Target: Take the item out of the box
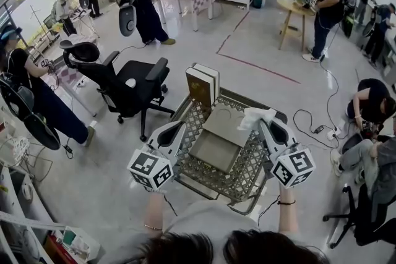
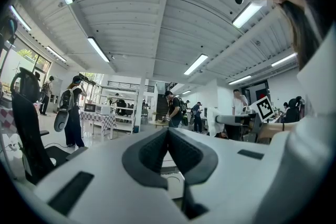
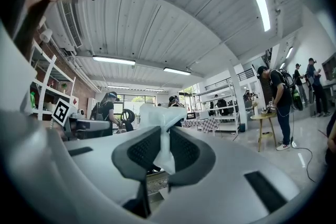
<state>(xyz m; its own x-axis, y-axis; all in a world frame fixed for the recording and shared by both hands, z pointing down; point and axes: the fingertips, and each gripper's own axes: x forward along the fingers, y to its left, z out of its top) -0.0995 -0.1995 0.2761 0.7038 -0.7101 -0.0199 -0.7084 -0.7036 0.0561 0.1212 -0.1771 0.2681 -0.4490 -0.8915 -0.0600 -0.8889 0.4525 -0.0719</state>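
Note:
An open grey cardboard box (image 1: 215,150) lies in a wire mesh basket (image 1: 242,177) in front of me, its lid flap folded back. Over the box's right side, my right gripper (image 1: 262,123) is shut on a crumpled white wrapper (image 1: 255,116). In the right gripper view the wrapper (image 3: 159,119) is pinched between the dark pads (image 3: 140,150) and bulges above them. My left gripper (image 1: 180,127) hovers at the box's left edge. In its own view the left gripper (image 2: 168,137) is shut, its jaws pressed together on nothing.
Two books (image 1: 203,84) stand upright at the basket's far edge. A black office chair (image 1: 125,80) sits to the left. A round wooden table (image 1: 296,8) and several people stand further back. Cables (image 1: 312,122) trail over the floor at right.

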